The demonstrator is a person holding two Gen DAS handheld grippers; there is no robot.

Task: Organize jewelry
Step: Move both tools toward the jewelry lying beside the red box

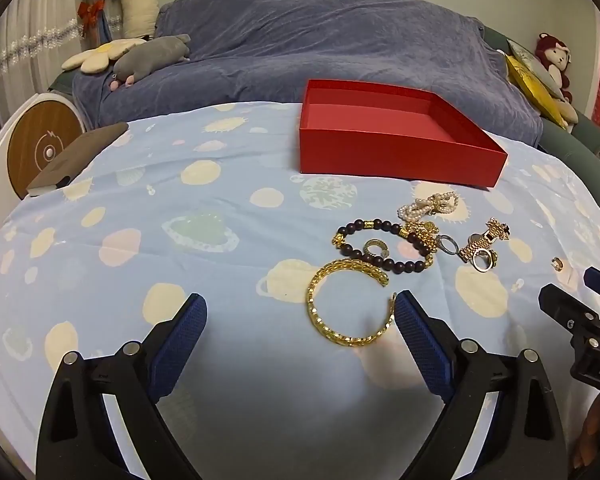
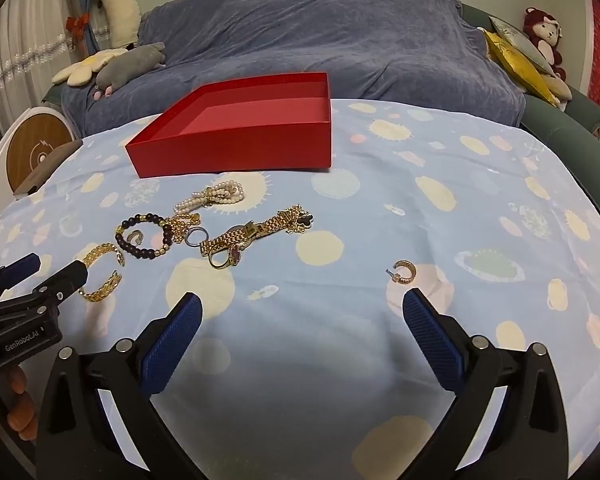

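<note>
Nearest the left wrist lens, the left gripper (image 1: 300, 310) hangs low over the patterned blue cloth (image 1: 180, 240) with its blue pads spread wide, holding nothing; the gold cuff bracelet (image 1: 350, 302) lies just beside its right pad, lower centre of frame. Above the cuff sit the dark bead bracelet (image 1: 384, 248), the pearl strand (image 1: 430, 206) and a gold link watch (image 1: 482, 242). The red box (image 1: 396, 152) stands open in the upper centre. In the right wrist view the right gripper (image 2: 302, 308) is likewise spread and empty, a small gold hoop earring (image 2: 404, 274) just above its right pad.
</note>
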